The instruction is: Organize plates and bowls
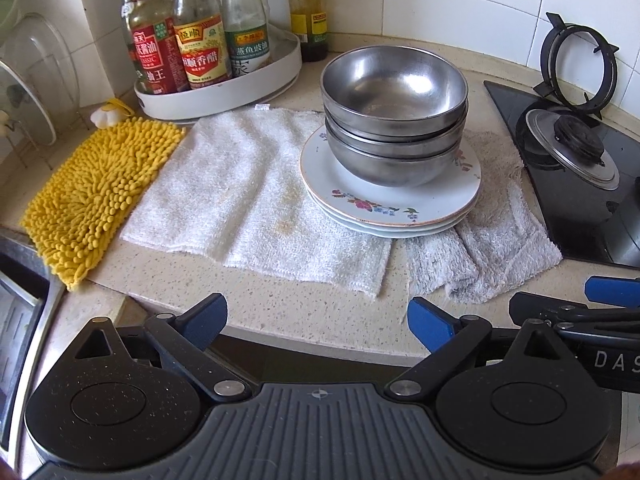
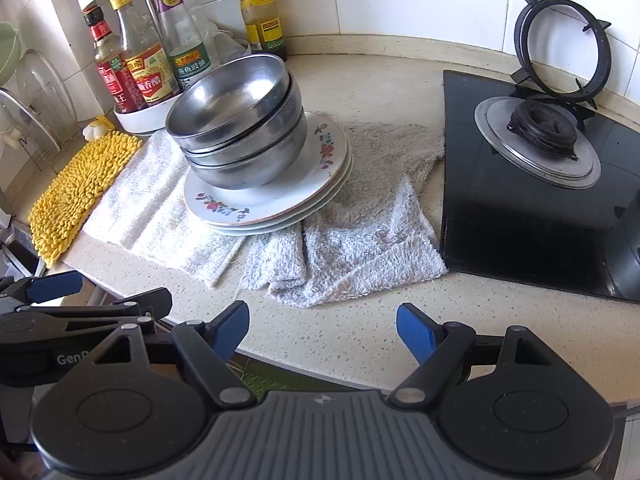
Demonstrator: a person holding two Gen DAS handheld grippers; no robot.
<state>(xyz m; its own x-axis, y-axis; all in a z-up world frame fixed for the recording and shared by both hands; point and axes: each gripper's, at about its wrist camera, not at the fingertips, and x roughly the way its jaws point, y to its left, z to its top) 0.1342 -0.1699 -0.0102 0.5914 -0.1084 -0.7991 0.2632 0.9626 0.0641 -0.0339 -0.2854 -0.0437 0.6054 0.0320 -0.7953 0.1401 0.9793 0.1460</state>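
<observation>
Three nested steel bowls (image 1: 394, 114) (image 2: 240, 120) stand on a stack of three white floral plates (image 1: 400, 208) (image 2: 280, 204), which rests on towels on the counter. My left gripper (image 1: 318, 320) is open and empty, back at the counter's front edge, short of the stack. My right gripper (image 2: 322, 330) is open and empty, also at the front edge, to the right of the stack. Each gripper shows at the edge of the other's view: the right one (image 1: 576, 304), the left one (image 2: 100, 294).
A white towel (image 1: 248, 196), a grey towel (image 2: 360, 216) and a yellow chenille mat (image 1: 96, 196) lie on the counter. A white turntable of sauce bottles (image 1: 200, 60) stands at the back left. A black gas hob (image 2: 540, 184) with a loose pan support is on the right. A dish rack (image 1: 28, 88) is far left.
</observation>
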